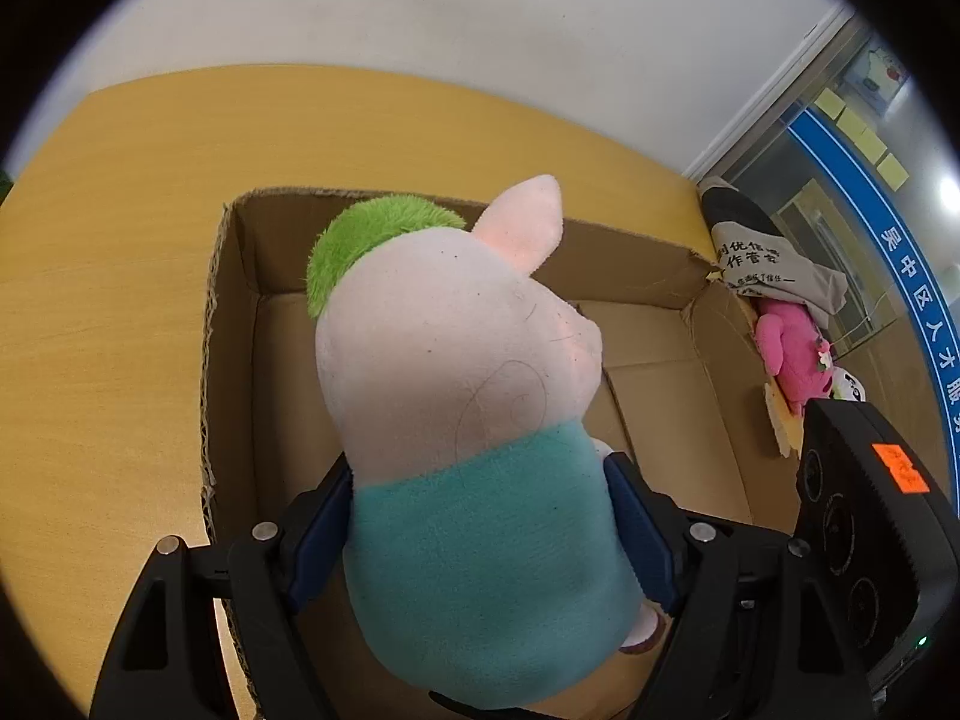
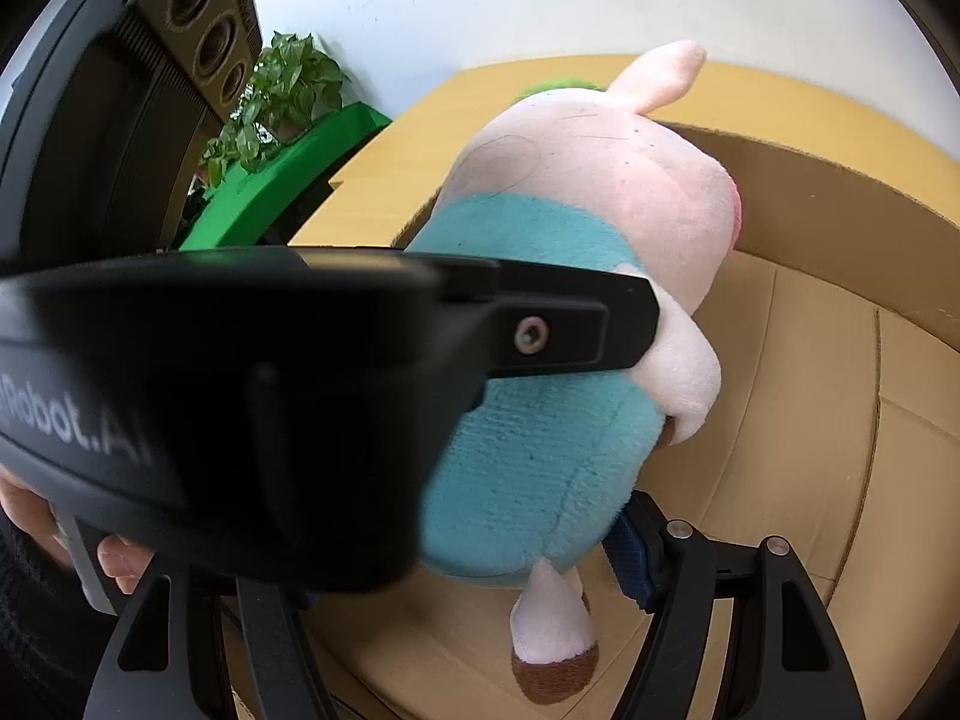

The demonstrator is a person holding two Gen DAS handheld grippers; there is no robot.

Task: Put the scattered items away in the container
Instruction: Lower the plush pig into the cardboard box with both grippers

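Yellow tabletop, cardboard box bare inside so far. My left gripper has its fingers clamped on the pig toy, held over the box. Right gripper: can't tell. Pink toy beside the box waits.
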